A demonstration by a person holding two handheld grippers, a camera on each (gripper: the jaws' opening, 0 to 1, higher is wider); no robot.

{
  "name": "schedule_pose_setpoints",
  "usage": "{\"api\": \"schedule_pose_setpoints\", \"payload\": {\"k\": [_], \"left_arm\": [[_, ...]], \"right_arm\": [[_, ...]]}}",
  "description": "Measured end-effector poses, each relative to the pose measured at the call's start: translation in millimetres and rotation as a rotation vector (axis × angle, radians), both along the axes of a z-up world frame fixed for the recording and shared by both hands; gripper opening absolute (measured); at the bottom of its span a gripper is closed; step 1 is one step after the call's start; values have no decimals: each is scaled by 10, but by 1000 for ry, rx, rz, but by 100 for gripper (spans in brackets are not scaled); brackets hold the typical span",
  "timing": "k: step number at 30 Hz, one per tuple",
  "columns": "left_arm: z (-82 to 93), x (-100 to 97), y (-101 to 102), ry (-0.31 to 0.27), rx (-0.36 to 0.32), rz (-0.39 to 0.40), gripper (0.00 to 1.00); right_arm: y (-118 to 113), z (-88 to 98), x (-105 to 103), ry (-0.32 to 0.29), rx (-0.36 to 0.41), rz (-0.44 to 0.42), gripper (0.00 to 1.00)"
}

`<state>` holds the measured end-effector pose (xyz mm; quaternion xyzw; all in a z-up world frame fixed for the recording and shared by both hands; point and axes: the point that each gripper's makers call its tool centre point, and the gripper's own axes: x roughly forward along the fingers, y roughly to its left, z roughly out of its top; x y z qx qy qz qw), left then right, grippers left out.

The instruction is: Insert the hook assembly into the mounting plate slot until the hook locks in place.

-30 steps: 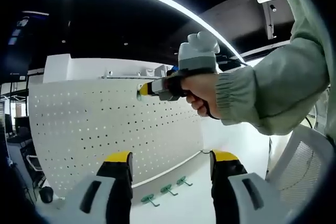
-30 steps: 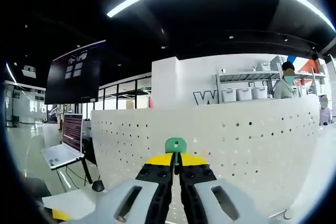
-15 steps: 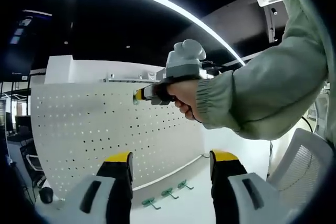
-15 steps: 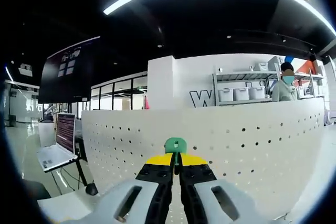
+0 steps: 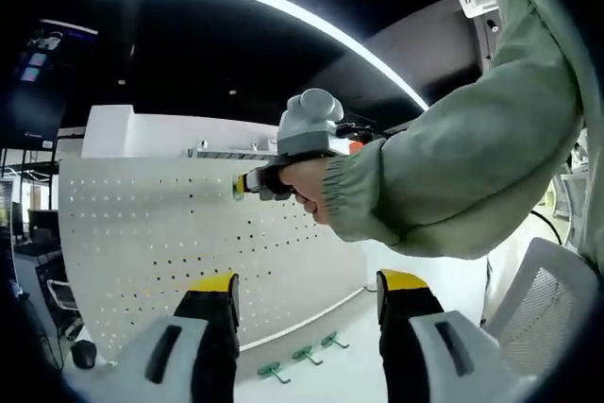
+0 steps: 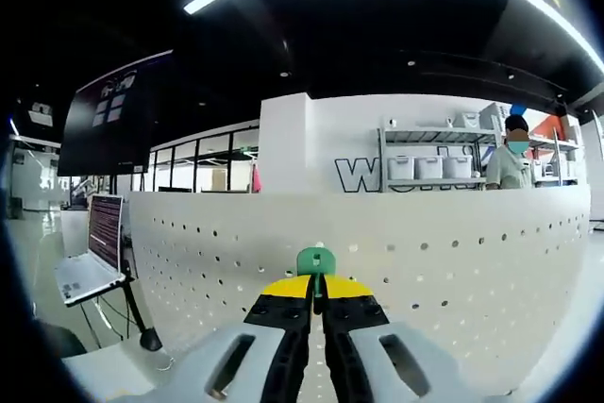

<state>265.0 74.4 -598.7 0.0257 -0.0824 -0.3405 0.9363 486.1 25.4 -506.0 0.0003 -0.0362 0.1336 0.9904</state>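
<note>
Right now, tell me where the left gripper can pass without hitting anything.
Free: the bare white tabletop between the spare green hooks and the pegboard, and the pegboard's lower face. Crowded: the upper pegboard, where the right gripper presses a green hook, with the sleeve behind.

The pegboard (image 6: 453, 261) is a smooth, matt white sheet pierced by regular round holes; whether it is metal or plastic cannot be told. The green hook (image 6: 315, 260) clamped between the right gripper (image 6: 316, 301) tips looks like smooth moulded plastic with a slight sheen. Both grippers have matt black jaws with yellow ends and pale grey plastic housings, as seen on the left gripper (image 5: 307, 294). The sleeve (image 5: 453, 176) is soft, matt green cloth, gathered at the cuff. The spare hooks (image 5: 302, 358) lie on a smooth white tabletop (image 5: 349, 379).
</note>
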Motion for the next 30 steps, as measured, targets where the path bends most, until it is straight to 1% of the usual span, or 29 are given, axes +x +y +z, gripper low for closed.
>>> {"api": "schedule_pose_setpoints", "payload": {"k": [3, 9, 12, 13, 15, 19, 22, 27, 30], "left_arm": [[1, -3, -7, 1, -3, -5, 61], [19, -1, 9, 8, -23, -6, 61], [26, -4, 13, 7, -29, -7, 61], [25, -4, 14, 8, -29, -7, 61], [25, -5, 14, 9, -31, -8, 61], [29, -7, 8, 11, -38, -12, 61], [33, -11, 3, 11, -40, -16, 61], [33, -11, 5, 13, -44, -17, 61], [44, -12, 9, 13, -51, -17, 61]], "right_arm": [[-17, -15, 22, 13, 33, -13, 1], [35, 22, 75, 4, -4, -21, 1], [22, 26, 112, 12, 9, -27, 1], [18, 31, 126, 7, -3, -32, 1], [43, 33, 122, 7, -20, -32, 1], [36, 40, 128, 4, -25, -36, 1], [37, 42, 120, -5, -45, -43, 1], [7, 77, 115, -23, -33, -71, 1], [-15, 52, 117, -18, -21, -91, 1]]}}
